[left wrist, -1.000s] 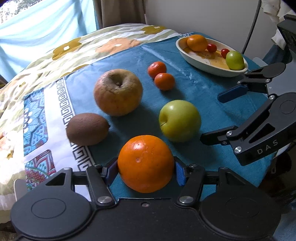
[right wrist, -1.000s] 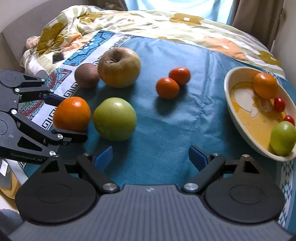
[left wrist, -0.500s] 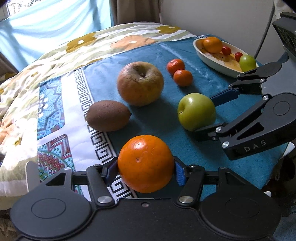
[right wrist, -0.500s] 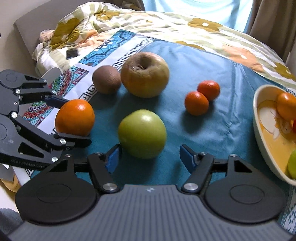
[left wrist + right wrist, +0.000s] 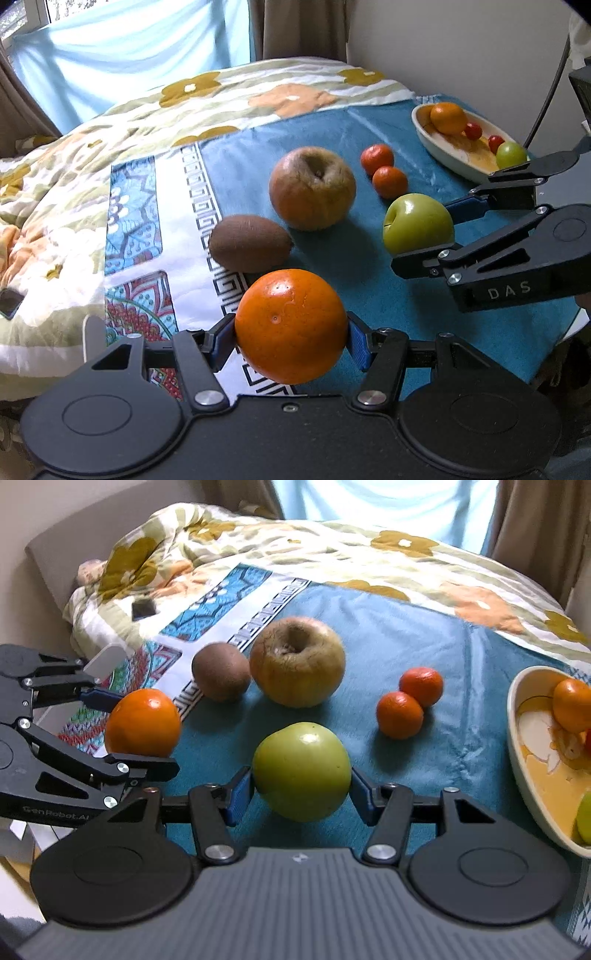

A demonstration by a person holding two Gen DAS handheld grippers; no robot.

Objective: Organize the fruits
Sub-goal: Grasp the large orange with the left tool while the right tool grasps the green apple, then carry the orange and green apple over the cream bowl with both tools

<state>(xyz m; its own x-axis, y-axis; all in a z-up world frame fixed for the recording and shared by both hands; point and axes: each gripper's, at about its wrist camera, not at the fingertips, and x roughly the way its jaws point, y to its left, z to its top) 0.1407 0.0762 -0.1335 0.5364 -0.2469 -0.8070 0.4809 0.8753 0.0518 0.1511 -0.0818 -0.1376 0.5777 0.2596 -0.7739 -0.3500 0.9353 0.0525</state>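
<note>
My left gripper (image 5: pixel 291 341) is shut on a large orange (image 5: pixel 290 325) and holds it above the bed's front edge; it also shows in the right wrist view (image 5: pixel 142 722). My right gripper (image 5: pixel 301 794) has its blue pads around a green apple (image 5: pixel 301 770), close against its sides; the apple also shows in the left wrist view (image 5: pixel 417 223). On the blue cloth lie a big brownish apple (image 5: pixel 312 186), a kiwi (image 5: pixel 251 243) and two small tangerines (image 5: pixel 384 171). A cream oval dish (image 5: pixel 528 753) stands at the right.
The dish (image 5: pixel 443 155) holds an orange (image 5: pixel 448 117), two cherry tomatoes (image 5: pixel 484 136) and a small green fruit (image 5: pixel 511 155). A floral quilt (image 5: pixel 74 177) covers the bed's left and back. A dark phone (image 5: pixel 143 608) lies on the quilt. A wall and curtains stand behind.
My right gripper has moved left and forward onto the green apple and narrowed around it. My left gripper has drawn back and up with the orange.
</note>
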